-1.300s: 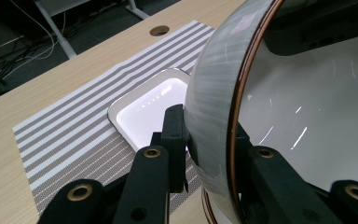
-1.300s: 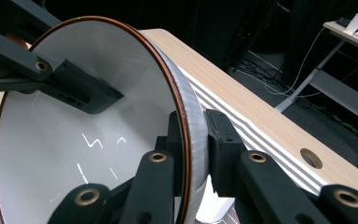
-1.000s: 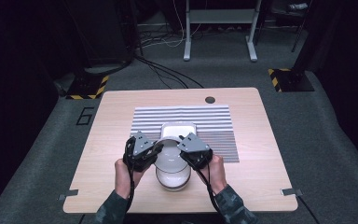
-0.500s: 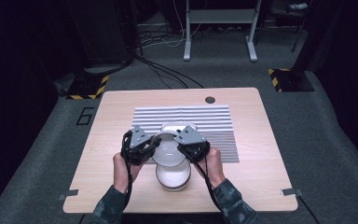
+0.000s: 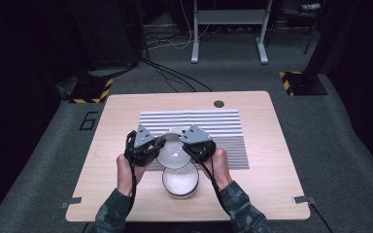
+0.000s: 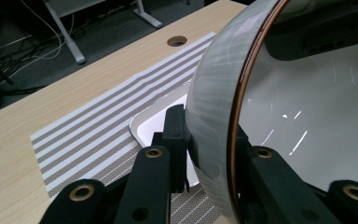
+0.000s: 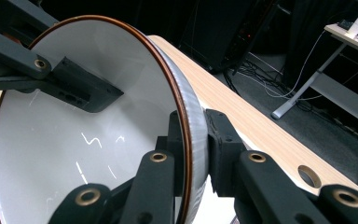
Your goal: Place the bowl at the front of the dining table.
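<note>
**benchrat:** Big picture: the table (image 5: 126, 145) has a striped mat (image 5: 223, 121) toward its far edge, and a white tray (image 6: 156, 123) lies on that mat. Above it the person carries a white bowl (image 5: 173, 154) with a brown rim, tilted. Both tools are clenched on its rim from opposite sides: the left gripper (image 5: 148, 148) pinches the wall in its own view, one jaw inside and one outside, and the right gripper (image 5: 197, 145) does the same.

**mugsy:** So how does the person land it well?

**benchrat:** My guess: level the bowl first, keep both pinches even so it can't twist, then lower it straight onto the tray.

**mugsy:** Anything in the way?

**benchrat:** A second white bowl (image 5: 180, 182) stands near the near edge, just beneath the hands, so a dip could clip it. The cable hole (image 5: 218, 103) by the far edge is well apart.
</note>
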Demonstrator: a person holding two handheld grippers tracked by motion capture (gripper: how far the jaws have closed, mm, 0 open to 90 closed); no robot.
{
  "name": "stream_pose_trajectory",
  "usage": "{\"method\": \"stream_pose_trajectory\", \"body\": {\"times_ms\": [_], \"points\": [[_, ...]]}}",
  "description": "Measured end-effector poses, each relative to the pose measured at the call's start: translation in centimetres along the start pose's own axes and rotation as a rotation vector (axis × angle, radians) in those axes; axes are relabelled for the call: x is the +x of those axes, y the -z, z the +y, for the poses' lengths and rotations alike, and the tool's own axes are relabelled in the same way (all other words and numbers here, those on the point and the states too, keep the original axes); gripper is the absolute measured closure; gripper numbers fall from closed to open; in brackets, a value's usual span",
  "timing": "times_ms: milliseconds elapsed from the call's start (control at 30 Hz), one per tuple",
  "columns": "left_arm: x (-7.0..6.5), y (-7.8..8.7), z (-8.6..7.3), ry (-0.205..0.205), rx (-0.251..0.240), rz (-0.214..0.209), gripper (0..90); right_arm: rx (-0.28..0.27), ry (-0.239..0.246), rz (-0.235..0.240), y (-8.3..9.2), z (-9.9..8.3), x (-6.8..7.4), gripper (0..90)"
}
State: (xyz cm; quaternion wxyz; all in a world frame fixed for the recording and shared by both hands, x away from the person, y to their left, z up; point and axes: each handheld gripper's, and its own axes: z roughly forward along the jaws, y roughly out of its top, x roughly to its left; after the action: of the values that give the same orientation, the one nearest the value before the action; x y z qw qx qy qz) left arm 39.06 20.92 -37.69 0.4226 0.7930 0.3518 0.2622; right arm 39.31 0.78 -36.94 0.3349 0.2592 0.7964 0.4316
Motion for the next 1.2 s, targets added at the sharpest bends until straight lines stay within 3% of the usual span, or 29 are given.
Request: {"method": "stream_pose_trajectory", "body": {"times_ms": [900, 1200], "points": [[1.7, -2.1, 1.3, 0.014, 0.023, -0.016, 78.0, 0.027, -0.027, 0.005, -2.1, 0.4, -2.0, 81.6], [2.4, -3.8, 2.0, 0.03, 0.032, -0.031, 78.4, 0.046, -0.059, 0.006, -3.0, 0.1, -3.2, 81.6]]}}
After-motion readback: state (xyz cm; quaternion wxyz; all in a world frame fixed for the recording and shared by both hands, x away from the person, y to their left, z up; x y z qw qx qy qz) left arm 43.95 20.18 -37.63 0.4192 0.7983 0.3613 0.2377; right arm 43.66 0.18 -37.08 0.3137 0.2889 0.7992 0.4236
